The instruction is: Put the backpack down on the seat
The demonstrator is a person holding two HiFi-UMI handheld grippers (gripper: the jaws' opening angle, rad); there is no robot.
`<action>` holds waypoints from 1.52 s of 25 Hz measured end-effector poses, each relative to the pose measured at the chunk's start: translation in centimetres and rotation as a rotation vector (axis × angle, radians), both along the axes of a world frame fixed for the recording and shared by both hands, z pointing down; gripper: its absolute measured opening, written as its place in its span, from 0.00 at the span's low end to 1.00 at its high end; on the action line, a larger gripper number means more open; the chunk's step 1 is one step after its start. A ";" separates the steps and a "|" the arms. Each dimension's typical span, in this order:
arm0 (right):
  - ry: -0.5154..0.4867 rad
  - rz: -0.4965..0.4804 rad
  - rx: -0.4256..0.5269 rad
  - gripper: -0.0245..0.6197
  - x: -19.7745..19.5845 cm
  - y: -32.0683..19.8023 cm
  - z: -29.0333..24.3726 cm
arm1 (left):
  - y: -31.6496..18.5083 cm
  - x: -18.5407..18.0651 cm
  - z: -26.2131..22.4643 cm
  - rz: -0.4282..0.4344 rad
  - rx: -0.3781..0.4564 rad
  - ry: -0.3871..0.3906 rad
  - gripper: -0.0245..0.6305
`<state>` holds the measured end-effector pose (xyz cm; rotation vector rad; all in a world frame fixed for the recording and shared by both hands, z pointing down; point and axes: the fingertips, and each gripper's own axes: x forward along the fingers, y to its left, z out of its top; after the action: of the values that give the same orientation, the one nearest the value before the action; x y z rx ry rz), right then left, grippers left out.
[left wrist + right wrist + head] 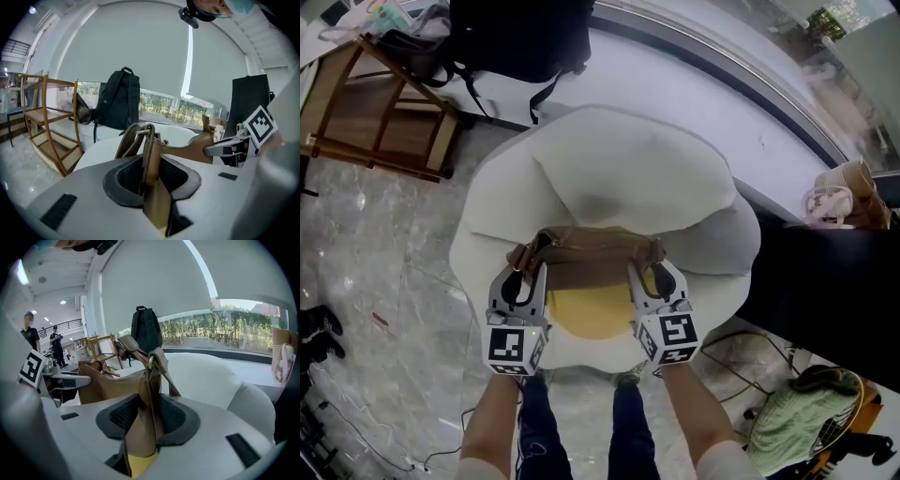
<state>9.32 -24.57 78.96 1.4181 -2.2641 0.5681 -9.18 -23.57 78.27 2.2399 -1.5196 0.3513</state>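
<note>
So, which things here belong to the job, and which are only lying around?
Job in hand: brown backpack, white seat, left gripper and right gripper, both holding the backpack.

Lying about: black backpack, wooden rack, guitar, green cloth.

We look down on a white, egg-shaped seat [609, 159] with a round yellow patch [591, 317] near its front edge, set on a grey marble floor [384, 272]. Behind it, a black backpack [520, 33] stands on the curved white counter [675, 75].
</note>
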 end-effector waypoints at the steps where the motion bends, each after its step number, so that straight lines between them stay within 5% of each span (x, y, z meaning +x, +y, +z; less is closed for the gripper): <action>1: 0.002 -0.002 -0.002 0.27 0.0 -0.1 0.4 | -0.1 0.0 0.4 -0.001 -0.005 0.000 0.21; 38: 0.056 0.044 -0.215 0.28 0.1 -4.7 12.4 | -5.1 -0.3 12.3 -0.003 -0.268 -0.037 0.22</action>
<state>9.45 -29.29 91.38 1.3617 -2.0641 0.7515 -9.46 -28.70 90.54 2.0319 -1.4012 0.5630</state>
